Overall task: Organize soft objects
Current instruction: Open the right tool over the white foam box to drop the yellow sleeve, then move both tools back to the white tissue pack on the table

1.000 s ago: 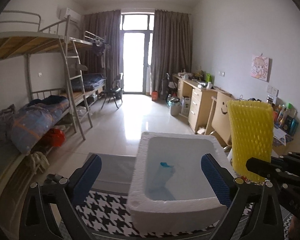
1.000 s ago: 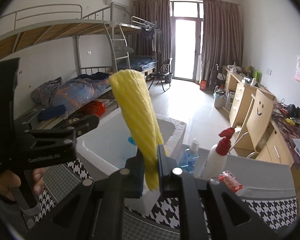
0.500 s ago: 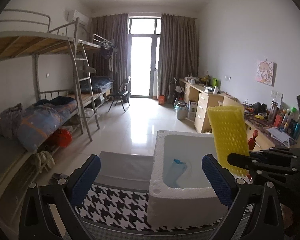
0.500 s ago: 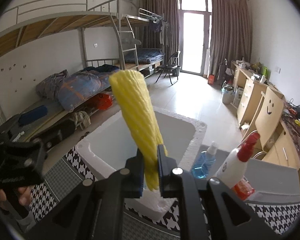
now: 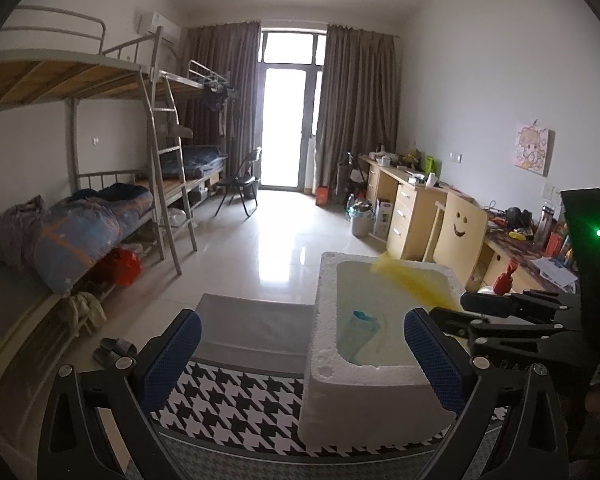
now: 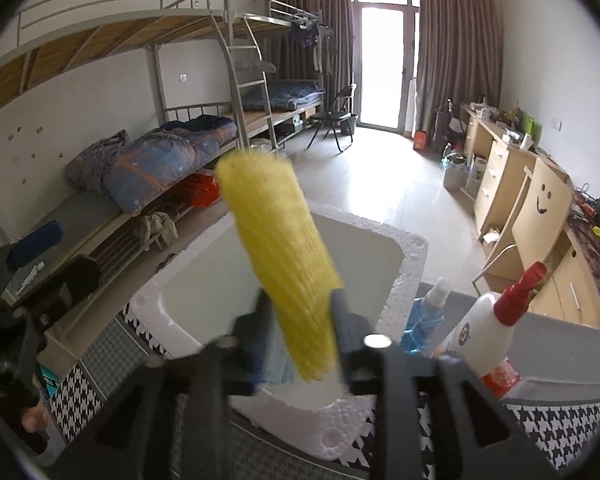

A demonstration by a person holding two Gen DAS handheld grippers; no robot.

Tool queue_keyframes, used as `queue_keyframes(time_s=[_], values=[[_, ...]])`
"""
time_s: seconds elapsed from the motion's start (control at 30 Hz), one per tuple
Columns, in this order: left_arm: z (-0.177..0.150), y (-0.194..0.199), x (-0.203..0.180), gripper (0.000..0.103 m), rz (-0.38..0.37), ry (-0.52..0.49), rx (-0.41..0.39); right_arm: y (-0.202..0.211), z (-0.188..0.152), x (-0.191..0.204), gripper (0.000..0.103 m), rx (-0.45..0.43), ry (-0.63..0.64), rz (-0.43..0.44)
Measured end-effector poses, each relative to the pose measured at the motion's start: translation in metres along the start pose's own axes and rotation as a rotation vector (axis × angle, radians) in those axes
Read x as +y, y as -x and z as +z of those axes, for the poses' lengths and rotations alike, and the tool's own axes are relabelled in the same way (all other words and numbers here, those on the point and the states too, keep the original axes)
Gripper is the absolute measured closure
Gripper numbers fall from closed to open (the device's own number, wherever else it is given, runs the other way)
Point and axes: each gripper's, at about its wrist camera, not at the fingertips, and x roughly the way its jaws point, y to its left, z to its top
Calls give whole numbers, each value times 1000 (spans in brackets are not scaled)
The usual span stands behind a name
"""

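A yellow foam net sleeve [image 6: 284, 256] stands between the jaws of my right gripper [image 6: 300, 308], blurred and leaning forward over the white foam box [image 6: 404, 248]. The jaws are opening and no longer pinch it. In the left wrist view the sleeve [image 5: 416, 280] tips over the box's [image 5: 360, 396] right rim, beside the right gripper [image 5: 452, 306]. A light blue soft item [image 5: 360, 328] lies inside the box. My left gripper [image 5: 302, 316] is open and holds nothing, just in front of the box's near left corner.
A white spray bottle with a red trigger [image 6: 484, 332] and a blue bottle [image 6: 424, 316] stand right of the box. The box sits on a houndstooth mat [image 5: 236, 400] over a grey tabletop [image 5: 256, 324]. Bunk beds [image 5: 80, 232] are left, desks and a smiley chair [image 5: 460, 228] right.
The right jaws, pinched tight on the upright yellow sleeve before, have spread, and the sleeve now tips toward the box. The box has slid rightward in the left wrist view.
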Motion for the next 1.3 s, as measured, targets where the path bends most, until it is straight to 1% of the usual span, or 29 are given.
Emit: queue_keyframes(time_s=[0.03,0.07,0.1,0.33,0.47,0.57,0.97,1.13,1.3], values=[[0,0,1,1,4,0,-2,-1,-1,-1,49,3,-7,-1],[-1,1,0,1,6,-3,-3,-2,-1,-1,41,7,-10,-5],[-1,2,0,1,8,-8,-5,-1,-2,-1,40,4,-5,-8],[-2,9,-3,1,10,-12,-14,16,-5,-1,39,-35,6,-25],[-3,13,-8,1,5,-19,-18,34,-9,-1,24,-96,-1,-61],[-4,19,-13,1,-1,-25,-24,45,-11,-1,19,-125,2,-79],[-10,50,-26,1,-22,-34,-62,79,-28,-2,18,-189,-4,-102],[-15,64,-35,1,-47,-56,-72,96,-41,1,18,-222,7,-115],[-19,74,-50,1,-93,-83,-77,112,-54,4,18,-239,12,-114]])
